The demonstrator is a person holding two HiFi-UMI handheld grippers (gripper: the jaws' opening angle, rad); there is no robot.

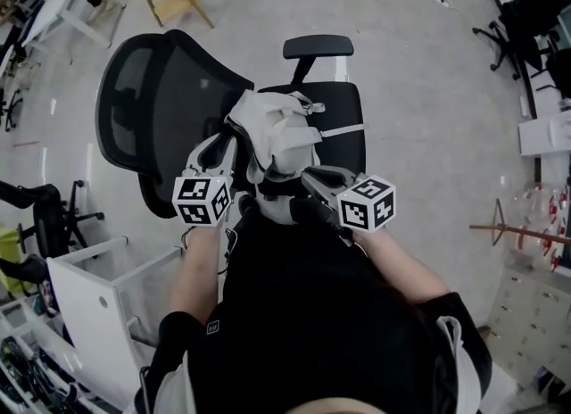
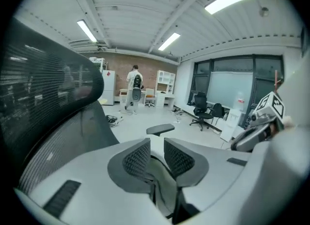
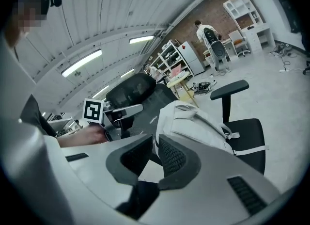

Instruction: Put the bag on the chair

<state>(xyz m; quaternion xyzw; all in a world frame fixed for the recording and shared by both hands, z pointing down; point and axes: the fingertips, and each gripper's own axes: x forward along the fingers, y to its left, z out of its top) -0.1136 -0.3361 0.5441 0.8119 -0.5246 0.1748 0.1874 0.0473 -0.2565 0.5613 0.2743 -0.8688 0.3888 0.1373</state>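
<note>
A white open-topped box stands at far left, its inside mostly hidden. The left gripper has its fingers apart, with a pale fold low in the gap. The white bag sits on the seat of the chair, beside the mesh backrest. The right gripper has its fingers nearly together at the bag's edge; I cannot tell whether they pinch it.

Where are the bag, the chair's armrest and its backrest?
bag (image 1: pixel 284 136): head view, on its white top panel.
armrest (image 1: pixel 318 45): head view, on the black pad.
backrest (image 1: pixel 136 107): head view, on the dark mesh.
</note>
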